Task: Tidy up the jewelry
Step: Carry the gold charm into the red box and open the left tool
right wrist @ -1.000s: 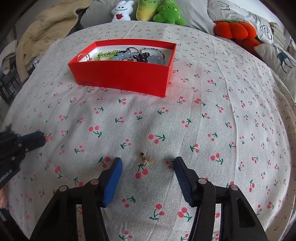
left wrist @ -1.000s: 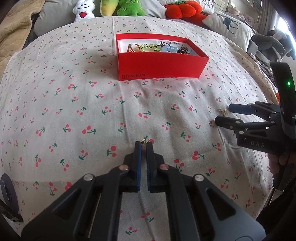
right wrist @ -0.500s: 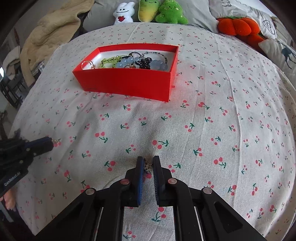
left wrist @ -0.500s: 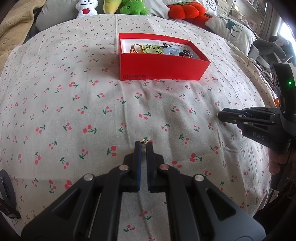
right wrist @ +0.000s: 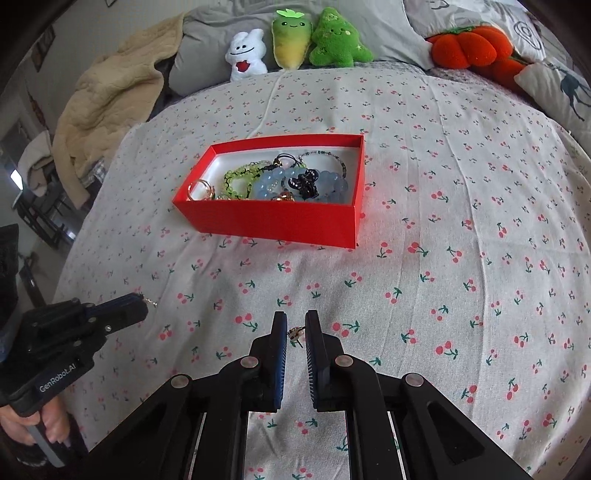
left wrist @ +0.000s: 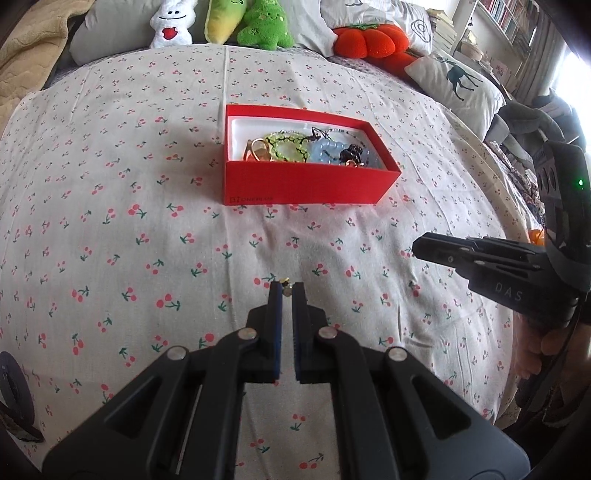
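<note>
Tiny gold earring (right wrist: 295,333) pinched in right claw (right wrist: 295,334), details indistinct

A bed (right wrist: 461,177) spread with a pale cherry-print sheet (left wrist: 110,229) carries a red box (right wrist: 273,221) near its middle. Along the far edge lie a tan blanket (right wrist: 107,99), grey pillows (right wrist: 388,26) and plush toys (right wrist: 291,44)

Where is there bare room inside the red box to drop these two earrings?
The red box is bare along its left end and far wall, beside the gold rings. The middle and right are crowded with the green bracelet, blue bracelet and black charm. The cloth in front is bare.
</note>
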The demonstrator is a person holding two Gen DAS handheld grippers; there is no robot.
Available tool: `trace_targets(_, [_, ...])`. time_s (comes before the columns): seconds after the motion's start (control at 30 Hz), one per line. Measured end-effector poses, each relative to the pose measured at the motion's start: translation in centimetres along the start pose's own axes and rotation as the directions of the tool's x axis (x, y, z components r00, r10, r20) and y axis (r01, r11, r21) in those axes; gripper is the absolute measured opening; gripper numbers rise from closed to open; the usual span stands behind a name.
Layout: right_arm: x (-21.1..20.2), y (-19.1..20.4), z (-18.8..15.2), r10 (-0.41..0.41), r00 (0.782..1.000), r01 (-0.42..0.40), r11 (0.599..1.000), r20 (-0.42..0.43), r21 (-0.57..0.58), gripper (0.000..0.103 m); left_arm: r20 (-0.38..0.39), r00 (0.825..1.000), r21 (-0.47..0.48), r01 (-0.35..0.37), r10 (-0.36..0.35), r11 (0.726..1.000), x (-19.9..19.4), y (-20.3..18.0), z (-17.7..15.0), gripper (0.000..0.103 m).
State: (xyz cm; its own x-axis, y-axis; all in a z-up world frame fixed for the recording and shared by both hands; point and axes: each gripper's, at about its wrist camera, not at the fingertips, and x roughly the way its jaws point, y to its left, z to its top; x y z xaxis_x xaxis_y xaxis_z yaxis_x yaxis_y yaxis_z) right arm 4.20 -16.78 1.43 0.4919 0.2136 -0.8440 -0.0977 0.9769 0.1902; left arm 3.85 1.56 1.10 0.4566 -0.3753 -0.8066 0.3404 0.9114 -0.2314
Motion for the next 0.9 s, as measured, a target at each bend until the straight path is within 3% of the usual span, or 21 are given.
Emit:
trace_targets(0.6, [-0.8,-0.9,6.2,0.005,0.992,-0.022,0.992,0.129,0.128,0.010,0.084,0.996,-0.115,0.015,-0.005,0.993,2.2,-0.2,6.9,0.006])
trace_targets(0.9, [1.2,-0.9,7.9,0.003,0.992,-0.023,0.988,0.127,0.156,0.010,0.096,0.995,-0.122,-0.001,0.013,0.993,4.2,0.2,8.9,0.006])
